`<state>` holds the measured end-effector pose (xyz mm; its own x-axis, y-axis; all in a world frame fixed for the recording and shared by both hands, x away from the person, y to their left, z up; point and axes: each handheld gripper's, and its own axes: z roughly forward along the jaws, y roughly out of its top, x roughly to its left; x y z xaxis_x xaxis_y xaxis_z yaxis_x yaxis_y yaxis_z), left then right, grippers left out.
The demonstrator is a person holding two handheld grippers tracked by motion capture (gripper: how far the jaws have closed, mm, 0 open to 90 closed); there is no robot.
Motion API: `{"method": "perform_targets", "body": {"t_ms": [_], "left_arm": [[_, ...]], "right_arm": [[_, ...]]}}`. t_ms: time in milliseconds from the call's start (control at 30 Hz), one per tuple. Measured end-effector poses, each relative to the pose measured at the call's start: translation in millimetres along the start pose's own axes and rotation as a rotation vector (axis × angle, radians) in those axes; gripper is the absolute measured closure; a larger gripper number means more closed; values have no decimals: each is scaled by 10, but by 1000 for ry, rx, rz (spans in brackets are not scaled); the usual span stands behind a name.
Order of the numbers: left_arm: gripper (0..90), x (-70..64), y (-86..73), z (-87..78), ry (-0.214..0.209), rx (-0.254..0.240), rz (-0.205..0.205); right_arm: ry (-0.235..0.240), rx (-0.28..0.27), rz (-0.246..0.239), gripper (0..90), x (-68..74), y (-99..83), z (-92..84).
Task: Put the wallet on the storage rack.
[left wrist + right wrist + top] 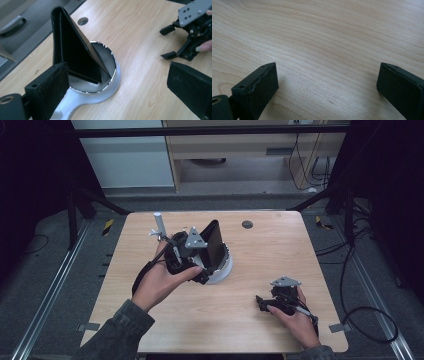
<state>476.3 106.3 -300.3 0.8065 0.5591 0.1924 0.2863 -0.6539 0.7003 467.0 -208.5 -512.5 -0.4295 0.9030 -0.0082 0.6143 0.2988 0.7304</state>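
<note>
While the wooden bench (280, 250) spreads pale under both hands, the biggest thing on it is the white pan (100, 96) with a bright metal rim, sitting just ahead of the left claw (117, 82). A black folded wallet (75, 52) stands on edge inside that pan, tilted and leaning on the rim, just beyond the claw's left-hand jaw and not touched by it. The left claw's jaws stand wide apart with nothing gripped between them. Well off to its right, near the bench's near edge, the right claw (262, 302) rests low in the other hand, jaws likewise spread, with only bare wood between them.
</note>
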Motion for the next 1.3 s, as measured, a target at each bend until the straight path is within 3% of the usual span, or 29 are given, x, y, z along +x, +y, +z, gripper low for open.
{"method": "perform_targets", "body": {"t_ms": [333, 567, 733, 933, 1133, 1300], "left_arm": [[39, -104, -405, 140, -21, 41, -12], [45, -169, -812, 385, -27, 84, -52], [46, -177, -991, 491, -22, 114, -62], [46, -149, -1219, 584, -34, 142, -97], [51, -76, -1515, 607, -9, 137, -132], [52, 69, -1732, 588, 32, 117, -200]], "right_arm": [[0, 0, -1, 38, 1, 0, 0], [2, 3, -1, 33, 4, -1, 0], [2, 2, -1, 33, 7, -3, -2], [2, 2, -1, 33, 7, -2, -1], [2, 2, -2, 33, 7, -3, -1], [2, 2, -2, 33, 7, -2, -1]]}}
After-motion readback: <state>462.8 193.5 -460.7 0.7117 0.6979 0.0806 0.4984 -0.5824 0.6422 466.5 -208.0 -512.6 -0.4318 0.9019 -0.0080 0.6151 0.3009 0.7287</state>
